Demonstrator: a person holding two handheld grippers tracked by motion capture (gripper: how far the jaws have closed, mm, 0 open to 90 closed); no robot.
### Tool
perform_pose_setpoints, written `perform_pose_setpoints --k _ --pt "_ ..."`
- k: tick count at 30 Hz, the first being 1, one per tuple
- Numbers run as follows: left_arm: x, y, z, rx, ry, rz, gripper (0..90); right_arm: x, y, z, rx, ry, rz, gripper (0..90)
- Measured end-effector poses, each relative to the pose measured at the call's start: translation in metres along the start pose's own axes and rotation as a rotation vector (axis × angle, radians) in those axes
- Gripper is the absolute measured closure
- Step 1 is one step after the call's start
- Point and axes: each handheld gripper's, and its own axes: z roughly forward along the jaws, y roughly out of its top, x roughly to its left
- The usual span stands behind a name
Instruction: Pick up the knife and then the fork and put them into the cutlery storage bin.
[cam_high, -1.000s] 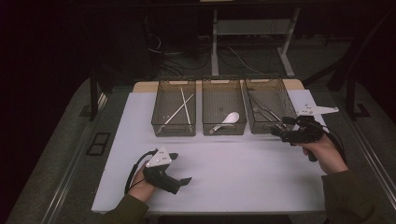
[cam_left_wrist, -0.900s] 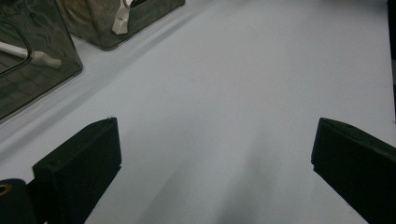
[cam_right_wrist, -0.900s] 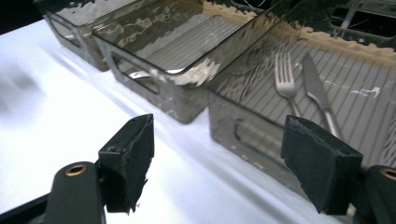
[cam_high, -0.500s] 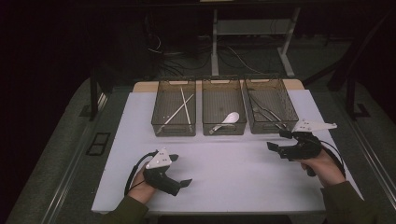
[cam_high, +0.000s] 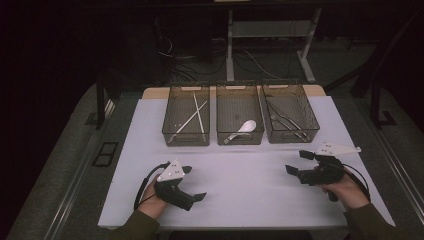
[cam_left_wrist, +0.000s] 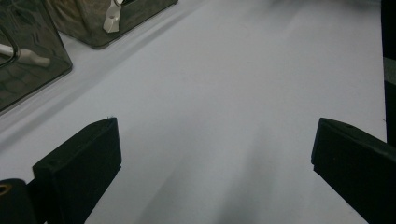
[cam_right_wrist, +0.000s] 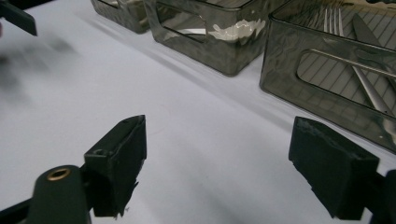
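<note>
Three smoky clear bins stand in a row at the back of the white table cover (cam_high: 250, 185). The left bin (cam_high: 186, 115) holds white chopsticks (cam_high: 192, 116), the middle bin (cam_high: 239, 117) a white spoon (cam_high: 245, 127), the right bin (cam_high: 290, 112) a metal fork and knife (cam_high: 285, 120). My left gripper (cam_high: 196, 183) rests open at the front left, with bare cover between its jaws (cam_left_wrist: 215, 140). My right gripper (cam_high: 296, 162) is open at the front right, pointing left; its jaws have just been opening, with nothing between them (cam_right_wrist: 219, 126).
The right gripper view looks along the bins' front walls, with the right bin (cam_right_wrist: 336, 70) nearest and the spoon's bin (cam_right_wrist: 219, 46) beyond it. Two bins (cam_left_wrist: 28, 60) sit at the left gripper view's top left. Dark floor, cables and desk legs (cam_high: 230, 45) lie behind the table.
My right gripper has come away from the right bin, toward the person and down to the table. The left gripper has stayed where it was.
</note>
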Motion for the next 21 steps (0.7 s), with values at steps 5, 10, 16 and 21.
perform_pose_setpoints --k 5,10,16,21 --pt "0.000 0.000 0.001 -0.002 -0.002 0.005 1.0 0.002 -0.008 -0.003 -0.038 -0.024 0.027 17.7" --pt "-0.001 0.000 0.001 0.001 -0.002 -0.002 1.0 0.004 -0.016 -0.003 -0.034 -0.035 0.029 17.6" --pt "-0.001 0.000 0.001 0.001 -0.002 -0.001 1.0 0.010 -0.023 -0.003 -0.028 -0.019 0.033 12.6" --pt "-0.001 0.000 0.001 -0.001 -0.001 0.002 1.0 0.017 -0.028 -0.003 -0.021 0.002 0.013 12.6"
